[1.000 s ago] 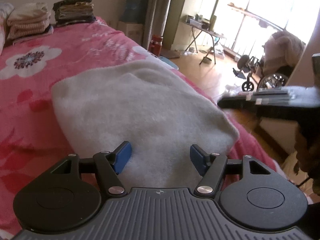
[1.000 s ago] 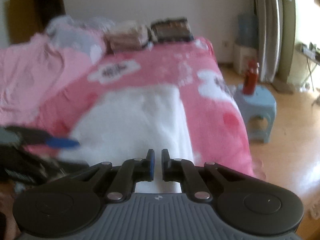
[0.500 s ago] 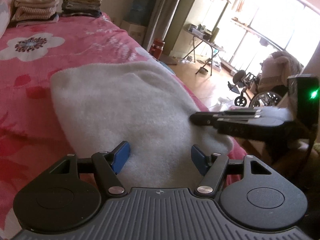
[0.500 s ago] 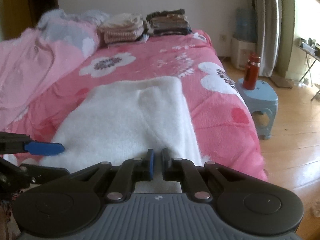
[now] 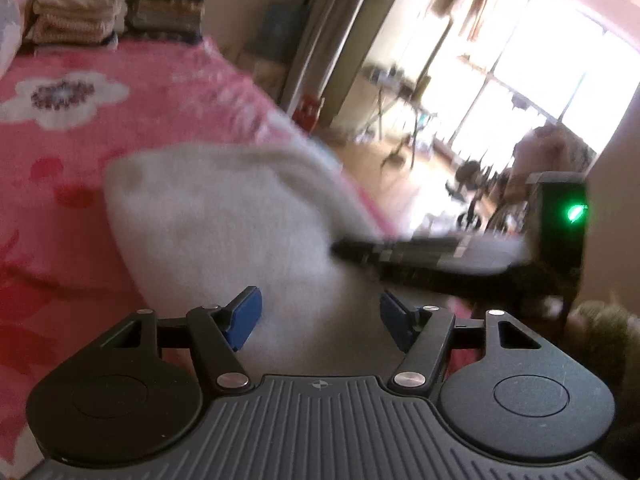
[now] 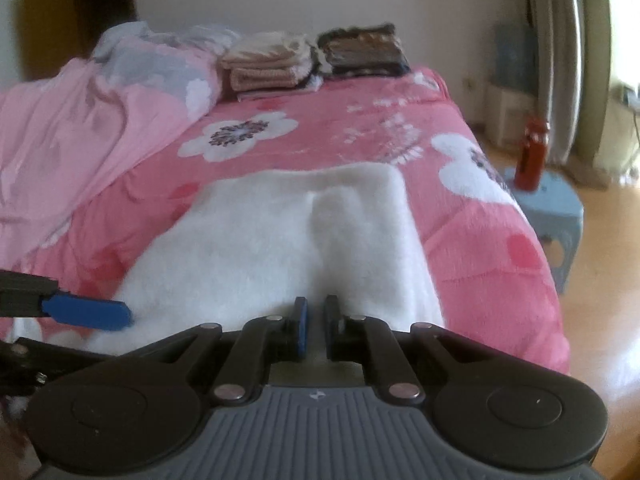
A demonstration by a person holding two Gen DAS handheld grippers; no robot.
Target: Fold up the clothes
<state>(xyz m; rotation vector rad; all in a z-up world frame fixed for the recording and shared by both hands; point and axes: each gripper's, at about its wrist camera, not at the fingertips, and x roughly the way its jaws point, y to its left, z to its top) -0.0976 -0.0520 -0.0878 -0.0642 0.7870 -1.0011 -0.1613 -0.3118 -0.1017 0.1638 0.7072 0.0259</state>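
Observation:
A white fleecy garment [image 6: 288, 232] lies folded flat on the pink floral bed [image 6: 360, 136]; it also shows in the left wrist view [image 5: 224, 216]. My left gripper [image 5: 320, 320] is open over the garment's near edge, with its blue pads wide apart and nothing between them. It shows at the left of the right wrist view [image 6: 86, 312]. My right gripper [image 6: 313, 326] has its jaws nearly together at the garment's near right edge; white cloth sits in the narrow gap. It reaches in from the right in the left wrist view [image 5: 400, 250].
Two stacks of folded clothes [image 6: 312, 60] sit at the far end of the bed. A rumpled pink quilt [image 6: 80, 128] lies along the left side. A blue stool with a red bottle [image 6: 532, 156] stands on the wooden floor to the right.
My right gripper has moved forward onto the garment's near edge. The left wrist view has swung and blurred, and its jaws stay open.

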